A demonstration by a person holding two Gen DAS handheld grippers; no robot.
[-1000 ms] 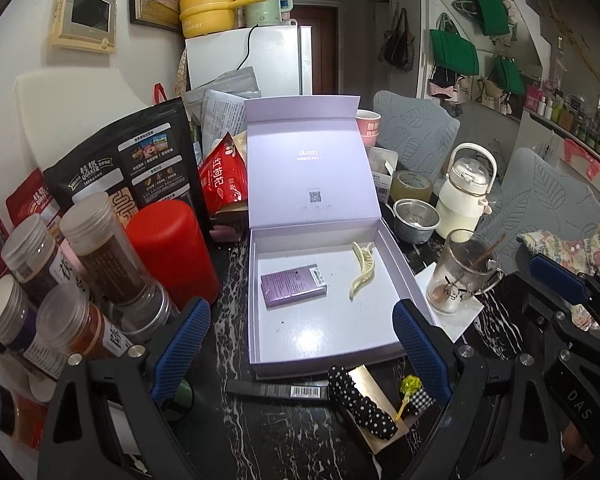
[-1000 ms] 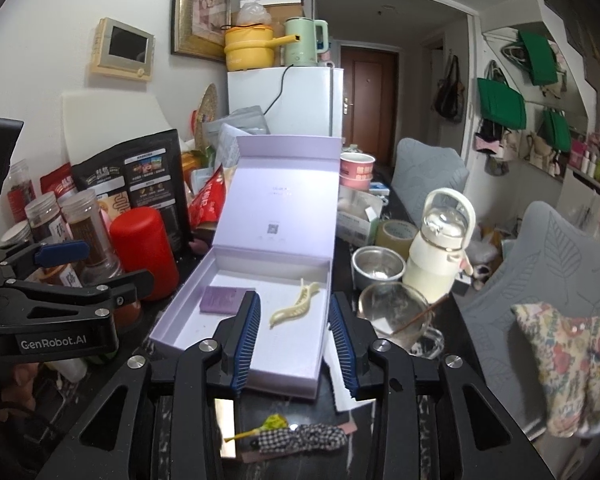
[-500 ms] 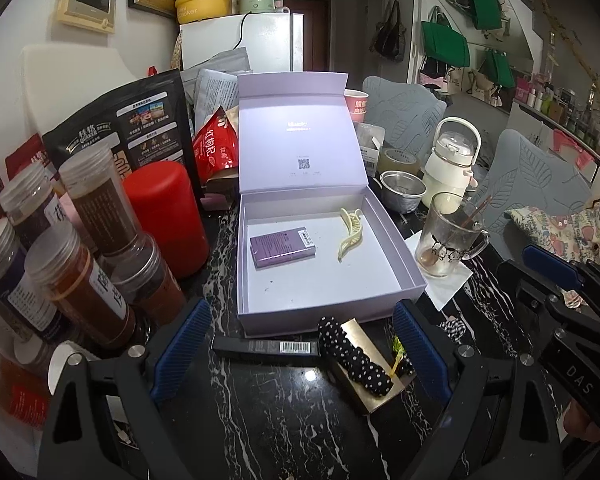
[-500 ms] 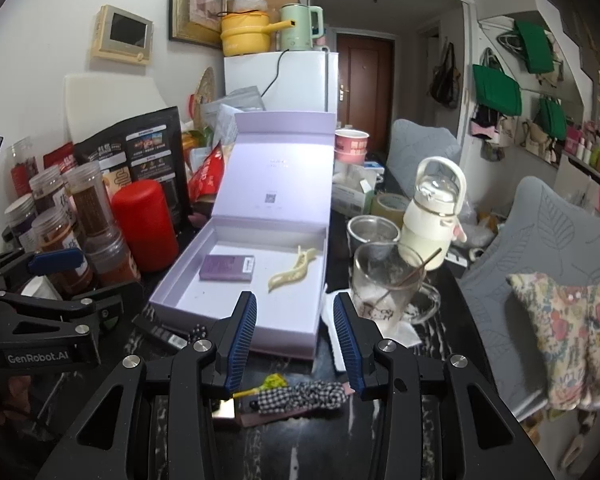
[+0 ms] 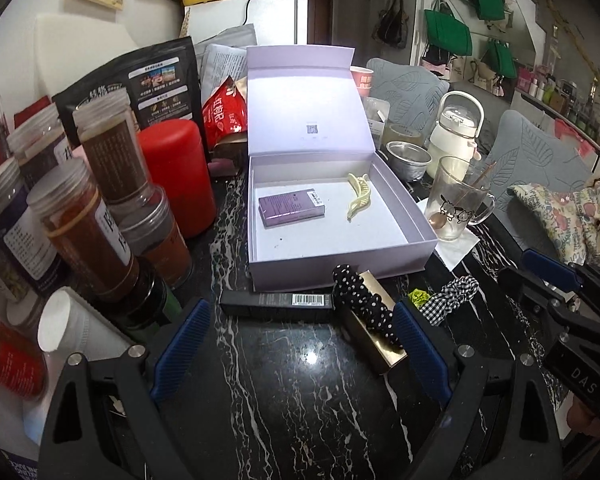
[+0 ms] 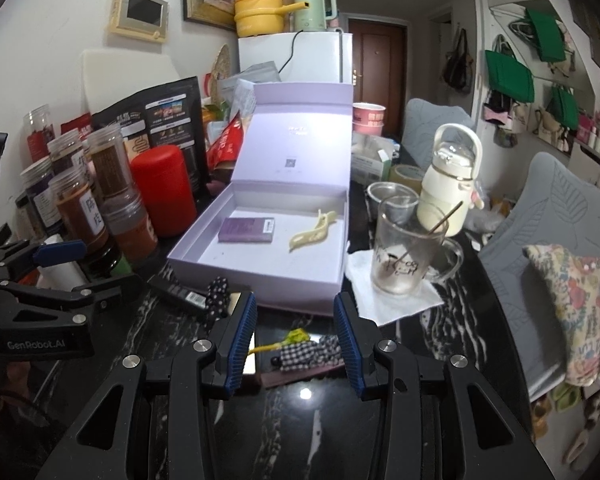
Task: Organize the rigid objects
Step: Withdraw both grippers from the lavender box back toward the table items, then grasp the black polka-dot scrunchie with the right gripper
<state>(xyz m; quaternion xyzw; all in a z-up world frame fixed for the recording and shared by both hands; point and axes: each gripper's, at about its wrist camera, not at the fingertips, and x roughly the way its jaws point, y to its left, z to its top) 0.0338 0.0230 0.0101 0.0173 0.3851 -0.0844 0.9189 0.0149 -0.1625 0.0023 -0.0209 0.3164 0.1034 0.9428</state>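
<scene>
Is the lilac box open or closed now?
Open: the lilac box has its lid standing upright behind the tray, which shows a purple pack and a hair claw.

You see the open box (image 5: 416, 236) holding a small carton (image 5: 291, 208) left of a hair claw (image 5: 358, 196), jars (image 5: 80, 216) crowding its left, a mug (image 5: 454, 204) its right.

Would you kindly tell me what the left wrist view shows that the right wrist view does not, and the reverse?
Only the left wrist view shows the left gripper's open jaws head-on and the black carton's full length. Only the right wrist view shows the right gripper open over the checked scrunchie. Both show the lilac box holding a purple pack and a cream clip.
</scene>
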